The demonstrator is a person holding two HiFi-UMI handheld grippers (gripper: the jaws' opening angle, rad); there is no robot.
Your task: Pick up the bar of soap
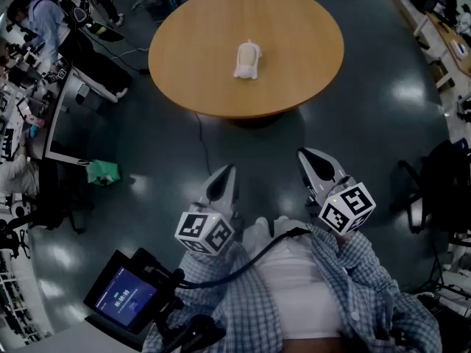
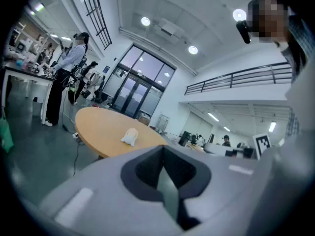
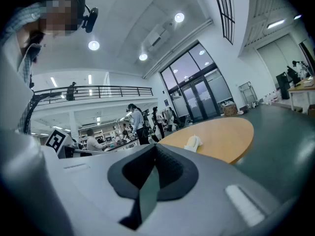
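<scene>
The bar of soap (image 1: 247, 59), a pale whitish lump, lies near the middle of the round wooden table (image 1: 309, 20). It also shows small and far off in the left gripper view as the soap (image 2: 130, 135) and in the right gripper view as the soap (image 3: 193, 142). My left gripper (image 1: 224, 175) and right gripper (image 1: 310, 157) are held close to my body over the dark floor, well short of the table's near edge. Both point toward the table. The left gripper (image 2: 165, 170) and the right gripper (image 3: 150, 178) have their jaws pressed together with nothing between them.
A cable (image 1: 200, 134) runs across the floor from under the table. A green object (image 1: 103, 172) lies on the floor at left, beside desks and a standing person (image 1: 44, 20). A screen (image 1: 124, 298) sits at lower left. A dark chair (image 1: 438, 190) stands at right.
</scene>
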